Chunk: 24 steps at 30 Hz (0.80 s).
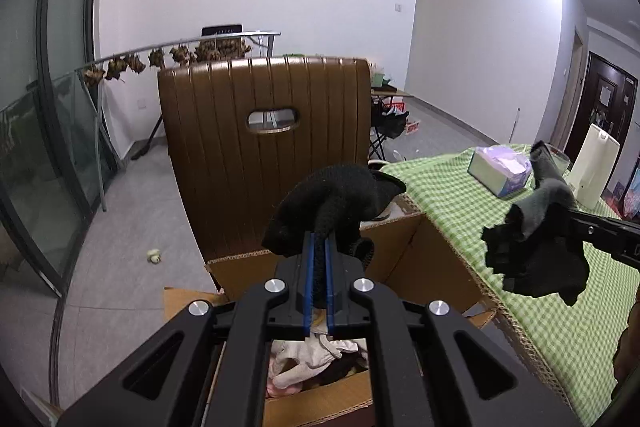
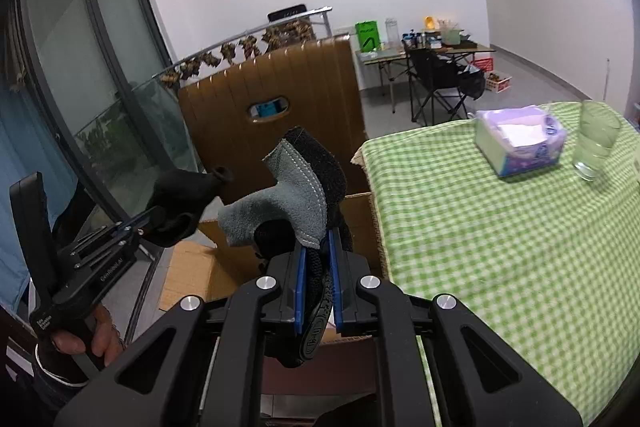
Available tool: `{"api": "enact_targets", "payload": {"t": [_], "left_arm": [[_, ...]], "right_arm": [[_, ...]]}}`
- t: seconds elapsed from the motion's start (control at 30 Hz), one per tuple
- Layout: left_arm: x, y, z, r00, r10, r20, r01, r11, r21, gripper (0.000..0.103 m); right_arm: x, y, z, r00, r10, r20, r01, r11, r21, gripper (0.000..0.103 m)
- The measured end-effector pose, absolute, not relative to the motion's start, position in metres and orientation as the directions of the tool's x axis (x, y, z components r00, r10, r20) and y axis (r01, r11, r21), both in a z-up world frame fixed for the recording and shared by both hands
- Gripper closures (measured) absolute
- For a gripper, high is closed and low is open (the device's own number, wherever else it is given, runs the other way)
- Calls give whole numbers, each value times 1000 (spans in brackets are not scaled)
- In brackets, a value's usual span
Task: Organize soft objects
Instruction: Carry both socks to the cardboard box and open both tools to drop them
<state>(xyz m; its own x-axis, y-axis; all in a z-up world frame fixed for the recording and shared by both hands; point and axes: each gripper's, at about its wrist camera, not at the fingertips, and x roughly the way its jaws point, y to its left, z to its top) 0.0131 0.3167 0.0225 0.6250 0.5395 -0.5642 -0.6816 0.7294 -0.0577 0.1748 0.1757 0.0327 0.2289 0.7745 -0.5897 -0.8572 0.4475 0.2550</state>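
Note:
My left gripper [image 1: 319, 247] is shut on a black knit glove [image 1: 336, 203], held above an open cardboard box [image 1: 400, 255]. Inside the box lie a white glove [image 1: 308, 359] and other soft items. From the right wrist view the same left gripper [image 2: 148, 223] shows at the left, with the black glove [image 2: 180, 191] in it and a hand on its handle. My right gripper [image 2: 319, 247] is shut on a grey and black work glove [image 2: 288, 203], also over the box [image 2: 360, 223]. In the left wrist view that grey glove [image 1: 536, 239] hangs at the right.
A brown slatted chair back [image 1: 264, 131] stands just behind the box. To the right is a table with a green checked cloth [image 2: 500, 247], a tissue box [image 2: 520, 143] and a glass [image 2: 596, 139]. Glass doors [image 1: 48, 87] line the left side.

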Motion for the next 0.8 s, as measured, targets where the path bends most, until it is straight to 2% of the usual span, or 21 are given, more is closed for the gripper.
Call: {"api": "enact_targets", "payload": {"t": [0.13, 0.4, 0.6, 0.7, 0.73, 0.8], "left_arm": [[26, 326, -1, 606, 505, -615, -672, 738, -57, 101], [56, 360, -70, 484, 345, -804, -679, 728, -96, 101], [70, 359, -113, 409, 243, -880, -677, 727, -114, 99], [75, 357, -122, 385, 250, -888, -676, 731, -88, 79], [77, 356, -124, 385, 253, -887, -674, 734, -84, 71], [79, 356, -126, 384, 252, -888, -673, 735, -82, 61]], "right_arm": [[178, 191, 23, 209, 755, -622, -861, 444, 249, 92], [190, 243, -29, 116, 630, -768, -863, 447, 236, 91], [193, 277, -66, 125, 534, -836, -868, 467, 168, 91], [190, 292, -79, 138, 487, -863, -881, 459, 118, 85], [188, 297, -84, 142, 469, -871, -887, 451, 98, 78], [187, 302, -88, 158, 464, -871, -892, 445, 75, 58]]}}
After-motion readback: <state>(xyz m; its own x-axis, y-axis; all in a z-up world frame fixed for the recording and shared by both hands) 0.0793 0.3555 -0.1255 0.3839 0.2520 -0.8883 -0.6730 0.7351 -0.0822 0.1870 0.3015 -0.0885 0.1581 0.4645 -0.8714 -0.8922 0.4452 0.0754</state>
